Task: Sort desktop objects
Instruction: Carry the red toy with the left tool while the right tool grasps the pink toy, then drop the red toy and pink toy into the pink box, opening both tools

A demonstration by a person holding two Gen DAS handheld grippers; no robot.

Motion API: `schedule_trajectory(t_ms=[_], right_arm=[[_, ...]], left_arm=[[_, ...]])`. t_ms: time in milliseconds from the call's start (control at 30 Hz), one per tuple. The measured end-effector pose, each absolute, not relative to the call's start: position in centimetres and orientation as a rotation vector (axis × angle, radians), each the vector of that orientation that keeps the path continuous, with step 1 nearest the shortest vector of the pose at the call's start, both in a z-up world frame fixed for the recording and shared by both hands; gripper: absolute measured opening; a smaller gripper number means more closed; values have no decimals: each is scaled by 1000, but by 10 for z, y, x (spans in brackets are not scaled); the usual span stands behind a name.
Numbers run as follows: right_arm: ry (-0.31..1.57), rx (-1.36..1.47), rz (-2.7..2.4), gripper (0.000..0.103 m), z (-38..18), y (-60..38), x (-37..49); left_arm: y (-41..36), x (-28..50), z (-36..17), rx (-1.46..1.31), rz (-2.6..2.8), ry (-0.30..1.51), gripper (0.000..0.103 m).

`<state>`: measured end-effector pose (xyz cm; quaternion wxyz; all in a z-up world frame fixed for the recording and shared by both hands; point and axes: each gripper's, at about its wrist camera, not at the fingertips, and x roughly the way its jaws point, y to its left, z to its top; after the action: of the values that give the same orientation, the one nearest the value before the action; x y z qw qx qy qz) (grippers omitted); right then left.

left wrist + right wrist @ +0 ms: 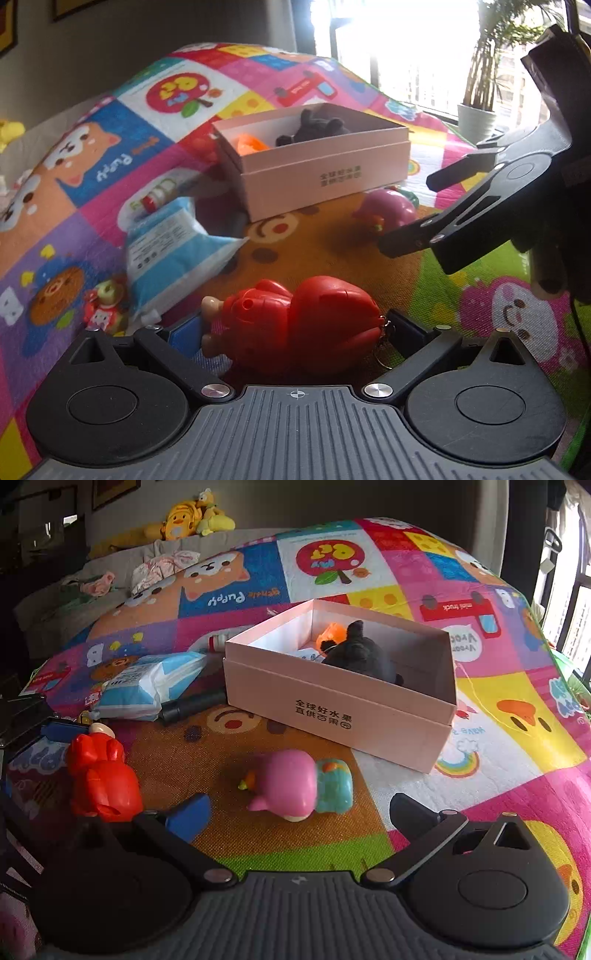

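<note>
Left wrist view: left gripper [295, 332] clamped on red plastic pig figurine [295, 321], near side of open pink cardboard box [325, 173], likely for boxing. Right gripper [299, 812] spread around pink-and-teal vinyl toy [299, 788], untouched.

Surface is a patchwork cartoon play mat [517, 709]: puppy, truck, duck panels, orange-brown bear panel in the middle. Grey wall [147, 40] behind, framed picture [70, 7] edges at top left. Grey sofa [55, 602] past the mat's far edge, with crumpled clothes [162, 566] and yellow plush toys [184, 520] on it. Bright blown-out window [399, 55] on the right, dark frame. Potted palm [480, 74] in a white pot by the glass.
</note>
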<state>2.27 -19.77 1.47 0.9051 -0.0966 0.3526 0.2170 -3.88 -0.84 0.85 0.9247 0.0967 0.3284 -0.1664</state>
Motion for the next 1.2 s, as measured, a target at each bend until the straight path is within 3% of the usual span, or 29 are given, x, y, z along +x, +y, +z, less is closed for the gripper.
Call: schedule_trajectory(t_ms=[100, 167, 233, 267, 467, 733, 1200], right_arm=[[793, -138, 415, 103, 6, -197, 45], [812, -113, 401, 98, 3, -199, 50], [793, -143, 420, 78, 6, -198, 44], [790, -153, 422, 73, 8, -198, 41], [702, -162, 453, 70, 44, -211, 18], [255, -76, 287, 70, 166, -265, -13], [423, -83, 228, 71, 114, -288, 3]], left_arm=[[-3, -41, 10, 155, -341, 689, 103], [-6, -42, 9, 153, -335, 692, 103], [-8, -40, 7, 149, -318, 697, 103], [-9, -40, 7, 146, -313, 698, 102], [-13, -43, 22, 170, -287, 648, 102], [-21, -12, 121, 180, -246, 346, 102], [-49, 59, 110, 173, -259, 455, 102]])
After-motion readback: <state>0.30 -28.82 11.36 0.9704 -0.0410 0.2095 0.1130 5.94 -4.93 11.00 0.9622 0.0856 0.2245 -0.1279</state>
